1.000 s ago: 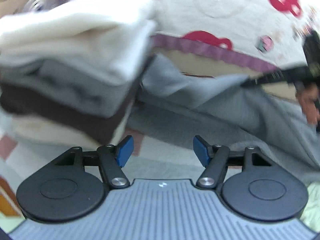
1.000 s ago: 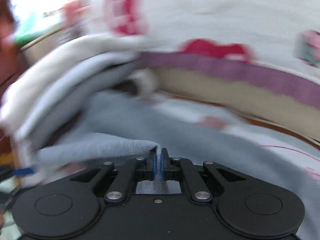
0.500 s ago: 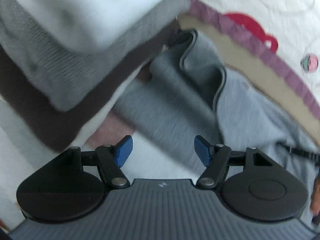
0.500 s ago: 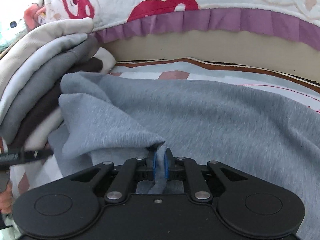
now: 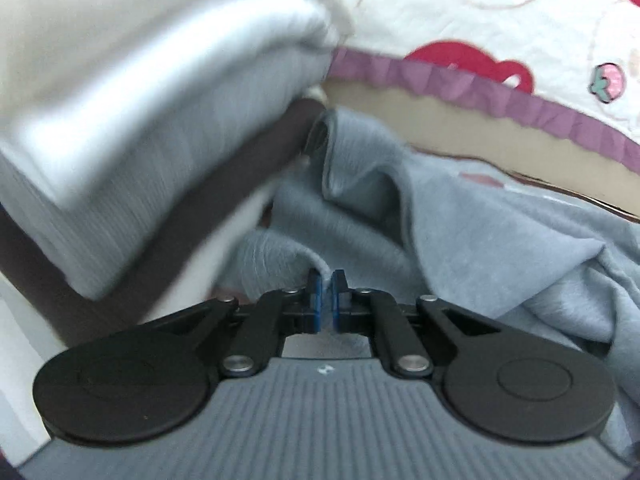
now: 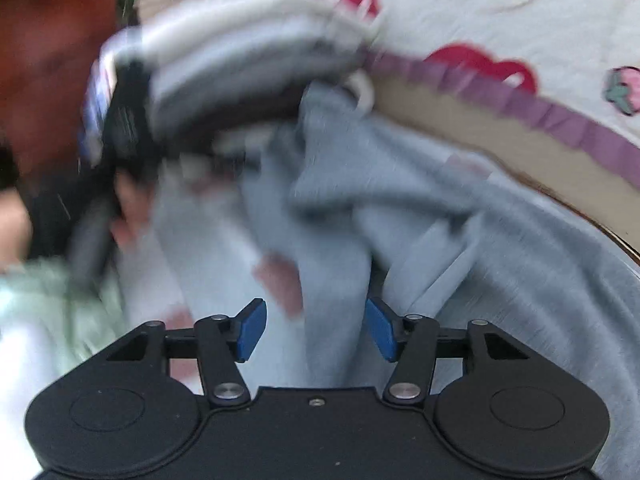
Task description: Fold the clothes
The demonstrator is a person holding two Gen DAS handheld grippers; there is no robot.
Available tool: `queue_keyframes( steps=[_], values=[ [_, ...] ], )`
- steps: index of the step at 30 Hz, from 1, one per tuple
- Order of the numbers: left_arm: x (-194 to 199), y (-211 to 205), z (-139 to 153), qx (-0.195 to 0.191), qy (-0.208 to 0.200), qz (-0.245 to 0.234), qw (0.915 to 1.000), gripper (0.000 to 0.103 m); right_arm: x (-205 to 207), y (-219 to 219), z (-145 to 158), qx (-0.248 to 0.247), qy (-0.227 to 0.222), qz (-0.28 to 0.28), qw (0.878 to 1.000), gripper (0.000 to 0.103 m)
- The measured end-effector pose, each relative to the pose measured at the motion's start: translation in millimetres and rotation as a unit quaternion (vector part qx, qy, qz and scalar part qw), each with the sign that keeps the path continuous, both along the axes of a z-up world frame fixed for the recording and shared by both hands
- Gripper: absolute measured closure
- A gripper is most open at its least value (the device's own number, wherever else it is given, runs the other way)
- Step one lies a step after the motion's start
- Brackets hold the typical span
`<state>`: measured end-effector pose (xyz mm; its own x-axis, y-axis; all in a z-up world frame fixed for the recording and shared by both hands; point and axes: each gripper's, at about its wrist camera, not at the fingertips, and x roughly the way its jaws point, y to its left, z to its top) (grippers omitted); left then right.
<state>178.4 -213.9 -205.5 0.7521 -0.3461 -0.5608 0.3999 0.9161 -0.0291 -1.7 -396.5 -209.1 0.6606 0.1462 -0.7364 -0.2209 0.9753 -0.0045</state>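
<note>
Setting: a patterned mat (image 5: 520, 196) lies below a white quilt (image 5: 480, 20) printed with red shapes and edged with a purple frill (image 5: 460, 84).
Left wrist view, garment: the grey garment (image 5: 500, 248) lies rumpled on the mat, its far edge touching the foot of a stack of folded clothes (image 5: 140, 152) in white, grey and brown.
Left wrist view, jaws: the left gripper (image 5: 327, 280) is clenched on a raised pinch of the grey garment, the fabric pressed between the blue pads.
Right wrist view, garment: the same grey cloth (image 6: 460, 216) runs in long folds from the stack (image 6: 248, 64) toward the camera; the picture is heavily blurred, so finer folds cannot be read.
Right wrist view, jaws: the right gripper (image 6: 316, 328) is opening; a strip of grey cloth lies between the parted pads, apparently no longer pressed.
Left edge: a blurred dark shape (image 6: 100, 200) is possibly the other gripper.
Risk: with only one pinch held, the loose side may sag or bunch, spoiling the fold.
Risk: pulling the cloth so close to the stack could drag its lower layers and topple it.
</note>
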Motion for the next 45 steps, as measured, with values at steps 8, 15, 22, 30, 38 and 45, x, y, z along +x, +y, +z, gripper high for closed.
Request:
queue_keyframes(
  steps=[8, 15, 22, 30, 38, 45],
  values=[
    [-16, 17, 31, 0.012, -0.03, -0.002, 0.9995, 0.099, 12, -17, -11, 0.045, 0.002, -0.06, 0.997, 0.098],
    [-77, 69, 61, -0.001, 0.003, 0.002, 1.0, 0.099, -47, -47, 52, 0.131, 0.005, 0.002, 0.991, 0.097],
    [-105, 83, 9, 0.055, 0.068, 0.036, 0.9955, 0.099, -55, -25, -1, 0.061, 0.083, 0.006, 0.995, 0.097],
    [-82, 122, 34, 0.003, 0.069, 0.072, 0.995, 0.096, -60, -11, 2, 0.044, 0.103, 0.043, 0.993, 0.096],
    [-79, 37, 44, -0.015, 0.056, -0.096, 0.9937, 0.06, -83, -15, 50, 0.174, 0.059, -0.004, 0.983, 0.079],
    [-76, -52, 1, 0.161, -0.015, -0.256, 0.953, 0.046, -105, -51, 53, 0.055, 0.056, -0.115, 0.99, 0.065]
  ],
)
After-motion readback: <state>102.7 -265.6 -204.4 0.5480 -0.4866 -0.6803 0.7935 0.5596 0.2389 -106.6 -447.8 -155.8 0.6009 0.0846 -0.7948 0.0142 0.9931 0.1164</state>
